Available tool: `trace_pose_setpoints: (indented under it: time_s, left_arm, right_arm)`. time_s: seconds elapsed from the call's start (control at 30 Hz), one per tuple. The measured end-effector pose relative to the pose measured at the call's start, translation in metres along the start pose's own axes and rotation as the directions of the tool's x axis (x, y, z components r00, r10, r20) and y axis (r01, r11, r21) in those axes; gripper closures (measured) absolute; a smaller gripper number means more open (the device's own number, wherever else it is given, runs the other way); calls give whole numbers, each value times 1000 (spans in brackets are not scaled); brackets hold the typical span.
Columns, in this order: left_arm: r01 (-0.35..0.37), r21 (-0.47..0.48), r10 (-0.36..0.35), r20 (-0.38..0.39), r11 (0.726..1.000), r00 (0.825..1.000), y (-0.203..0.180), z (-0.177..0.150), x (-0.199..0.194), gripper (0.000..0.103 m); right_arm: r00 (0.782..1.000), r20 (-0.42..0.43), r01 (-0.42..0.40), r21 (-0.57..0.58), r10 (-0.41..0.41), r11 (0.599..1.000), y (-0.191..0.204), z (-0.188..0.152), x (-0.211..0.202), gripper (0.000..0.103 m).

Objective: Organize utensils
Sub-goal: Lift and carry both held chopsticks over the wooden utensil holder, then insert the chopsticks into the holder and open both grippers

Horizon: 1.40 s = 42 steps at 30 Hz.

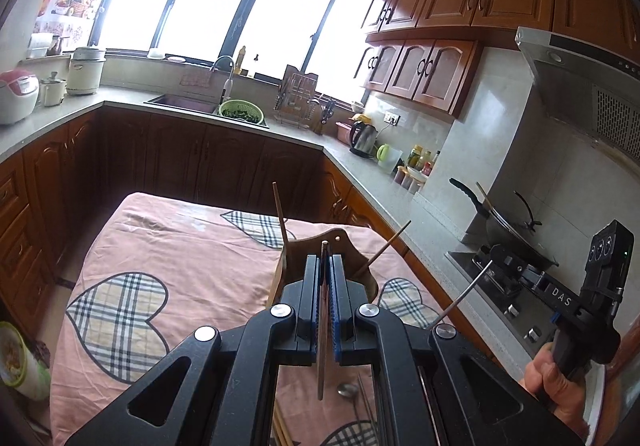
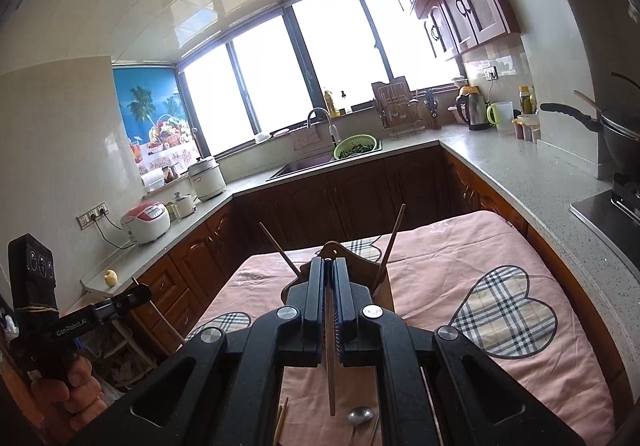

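My left gripper point(image 1: 325, 260) is shut on a wooden chopstick point(image 1: 321, 358) that runs back between its blue pads. Just beyond its tips stands a wooden utensil holder point(image 1: 352, 246) with two chopsticks point(image 1: 280, 213) leaning out of it. My right gripper point(image 2: 328, 262) is shut on another chopstick point(image 2: 330, 366) in front of the same holder point(image 2: 384, 286). Each gripper also shows at the edge of the other view, the right gripper point(image 1: 496, 252) and the left gripper point(image 2: 140, 292), each with its stick. A metal spoon point(image 2: 360, 414) and loose chopsticks point(image 2: 280, 422) lie on the cloth below.
The table wears a pink cloth point(image 1: 168, 246) with plaid hearts. A stone counter point(image 2: 520, 173) runs around it, with a wok point(image 1: 508, 221) on the hob at the right, a sink point(image 2: 304, 163) at the back and a rice cooker point(image 2: 146, 224) at the left. A bowl point(image 1: 16, 362) sits low left.
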<state>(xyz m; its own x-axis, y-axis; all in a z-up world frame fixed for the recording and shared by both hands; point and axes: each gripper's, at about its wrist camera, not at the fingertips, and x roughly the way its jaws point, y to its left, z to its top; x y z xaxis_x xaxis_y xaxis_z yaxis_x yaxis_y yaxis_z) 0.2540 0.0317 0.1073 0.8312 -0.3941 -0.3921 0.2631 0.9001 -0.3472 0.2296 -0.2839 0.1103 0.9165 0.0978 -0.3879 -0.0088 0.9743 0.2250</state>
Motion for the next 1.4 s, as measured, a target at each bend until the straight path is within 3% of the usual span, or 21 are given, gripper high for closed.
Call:
trace_pose_setpoints:
  time_s: [0.37, 0.5, 0.8, 1.07, 1.4]
  left_arm:
    - [-18, 2, 18, 132, 1000, 991, 5, 47, 58, 100]
    - [-44, -9, 45, 156, 999, 987, 11, 47, 94, 100]
    - [-96, -73, 104, 107, 993, 989, 27, 15, 187, 100]
    - [-112, -95, 114, 12, 989, 993, 31, -2, 259, 100]
    - [-110, -86, 111, 1, 990, 994, 34, 11, 267, 100]
  right_arm:
    - [992, 116, 48, 15, -50, 999, -11, 54, 45, 99]
    - [987, 140, 75, 21, -77, 997, -18, 60, 63, 99]
    - [989, 93, 106, 61, -111, 993, -39, 26, 112, 99]
    - [993, 18, 115, 118, -117, 986, -60, -5, 139, 99]
    - [993, -13, 116, 135, -115, 984, -66, -6, 144, 99]
